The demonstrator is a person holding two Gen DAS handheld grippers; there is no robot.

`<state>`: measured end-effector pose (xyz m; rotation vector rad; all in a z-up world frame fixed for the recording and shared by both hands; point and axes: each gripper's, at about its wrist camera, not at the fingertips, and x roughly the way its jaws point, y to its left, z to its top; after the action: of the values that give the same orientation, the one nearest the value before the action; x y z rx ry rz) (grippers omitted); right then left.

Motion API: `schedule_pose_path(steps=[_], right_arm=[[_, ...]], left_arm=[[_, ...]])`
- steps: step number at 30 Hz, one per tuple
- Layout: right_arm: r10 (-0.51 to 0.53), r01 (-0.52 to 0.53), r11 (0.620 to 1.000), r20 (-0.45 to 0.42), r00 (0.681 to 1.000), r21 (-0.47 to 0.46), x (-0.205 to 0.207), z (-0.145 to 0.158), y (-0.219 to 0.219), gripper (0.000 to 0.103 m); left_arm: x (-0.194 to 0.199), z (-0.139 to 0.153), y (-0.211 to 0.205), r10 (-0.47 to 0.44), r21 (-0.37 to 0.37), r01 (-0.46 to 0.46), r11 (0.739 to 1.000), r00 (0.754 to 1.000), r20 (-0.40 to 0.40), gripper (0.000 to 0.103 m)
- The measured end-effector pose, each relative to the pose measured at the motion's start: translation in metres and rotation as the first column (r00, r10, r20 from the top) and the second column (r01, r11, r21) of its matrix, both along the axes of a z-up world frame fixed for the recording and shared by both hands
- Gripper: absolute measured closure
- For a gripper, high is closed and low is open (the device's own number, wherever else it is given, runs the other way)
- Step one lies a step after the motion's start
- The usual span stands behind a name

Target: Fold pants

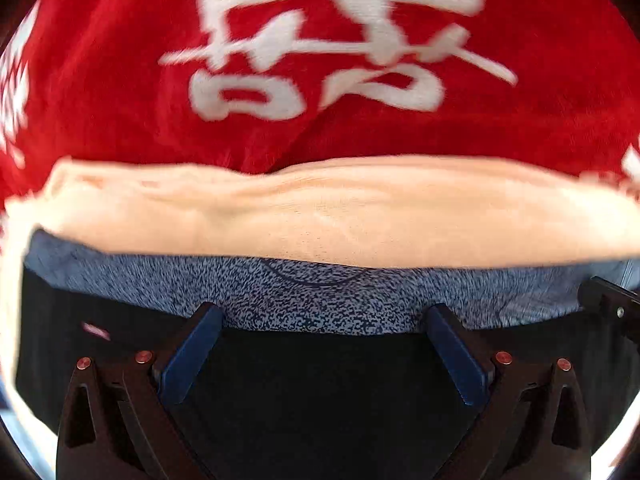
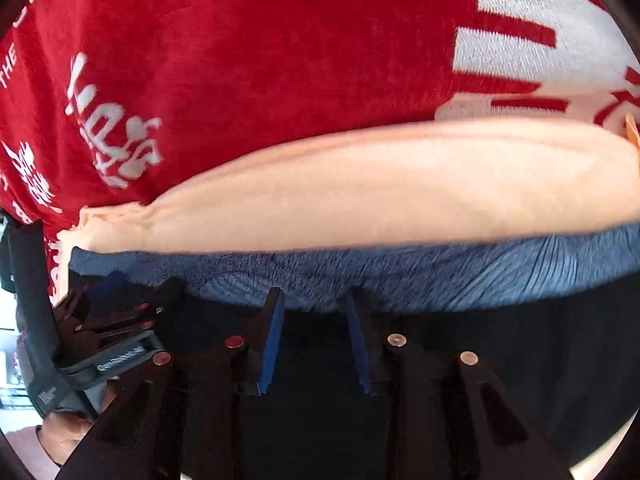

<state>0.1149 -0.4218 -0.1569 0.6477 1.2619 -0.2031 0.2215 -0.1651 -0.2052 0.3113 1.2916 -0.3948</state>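
On the red plush blanket (image 1: 120, 80), both hand-held grippers, left (image 1: 320, 320) and right (image 2: 316, 300), hover spread over black pants (image 1: 320, 380); next comes pinching the hem.

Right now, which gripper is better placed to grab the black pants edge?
Probably right. The right gripper has narrower jaws straddling the black pants edge; the left gripper gapes wider.
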Motion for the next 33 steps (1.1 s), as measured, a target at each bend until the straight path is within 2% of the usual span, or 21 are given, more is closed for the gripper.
schedule_pose_path(steps=[2, 3, 5, 8, 11, 13, 15, 18, 24, 25, 33], right_arm=[[-0.011, 0.009, 0.993, -0.023, 1.0, -0.118, 0.001, -0.001, -0.013, 0.068], [-0.024, 0.021, 0.991, -0.025, 0.999, -0.135, 0.0, -0.002, -0.021, 0.068], [-0.056, 0.054, 0.992, -0.015, 0.998, -0.11, -0.005, -0.007, -0.04, 0.069], [-0.091, 0.071, 0.974, -0.086, 0.992, -0.214, -0.01, -0.006, -0.053, 0.068], [-0.151, 0.137, 0.974, -0.067, 0.986, -0.179, -0.03, 0.008, -0.062, 0.065], [-0.146, 0.131, 0.972, -0.064, 0.987, -0.197, -0.04, 0.019, -0.058, 0.046], [-0.13, 0.113, 0.97, -0.063, 0.99, -0.217, -0.052, 0.029, -0.049, 0.04], [-0.129, 0.112, 0.972, -0.071, 0.989, -0.206, -0.07, 0.035, -0.037, 0.04], [-0.196, 0.178, 0.971, -0.103, 0.975, -0.162, -0.11, 0.033, -0.023, 0.04], [-0.202, 0.183, 0.97, -0.11, 0.973, -0.16, -0.117, 0.033, -0.02, 0.04], [-0.219, 0.204, 0.97, -0.107, 0.97, -0.135, -0.155, 0.037, 0.002, 0.04]], left_arm=[[0.001, -0.002, 0.002, 0.004, -0.017, -0.004, 1.0, 1.0, 0.0, 0.0], [0.0, -0.003, 0.0, -0.003, -0.014, 0.004, 1.0, 1.0, 0.01, 0.0], [-0.009, 0.0, 0.001, -0.017, -0.001, 0.017, 1.0, 0.999, 0.034, 0.0], [-0.01, 0.0, -0.005, -0.003, 0.01, 0.003, 1.0, 1.0, 0.024, 0.0], [-0.01, 0.004, -0.014, 0.003, 0.028, -0.003, 1.0, 1.0, 0.02, 0.0], [-0.005, 0.007, -0.017, -0.015, 0.057, 0.013, 0.998, 0.999, 0.036, 0.0], [-0.009, 0.012, -0.02, -0.027, 0.068, 0.024, 0.997, 0.999, 0.041, 0.0], [-0.018, 0.021, -0.025, -0.039, 0.074, 0.037, 0.997, 0.999, 0.031, 0.0], [-0.037, 0.038, -0.027, -0.067, 0.083, 0.064, 0.994, 0.997, 0.03, 0.0], [-0.054, 0.048, -0.021, -0.066, 0.082, 0.063, 0.995, 0.997, 0.033, 0.0], [-0.089, 0.072, -0.038, -0.103, 0.083, 0.1, 0.992, 0.994, 0.034, 0.0]])
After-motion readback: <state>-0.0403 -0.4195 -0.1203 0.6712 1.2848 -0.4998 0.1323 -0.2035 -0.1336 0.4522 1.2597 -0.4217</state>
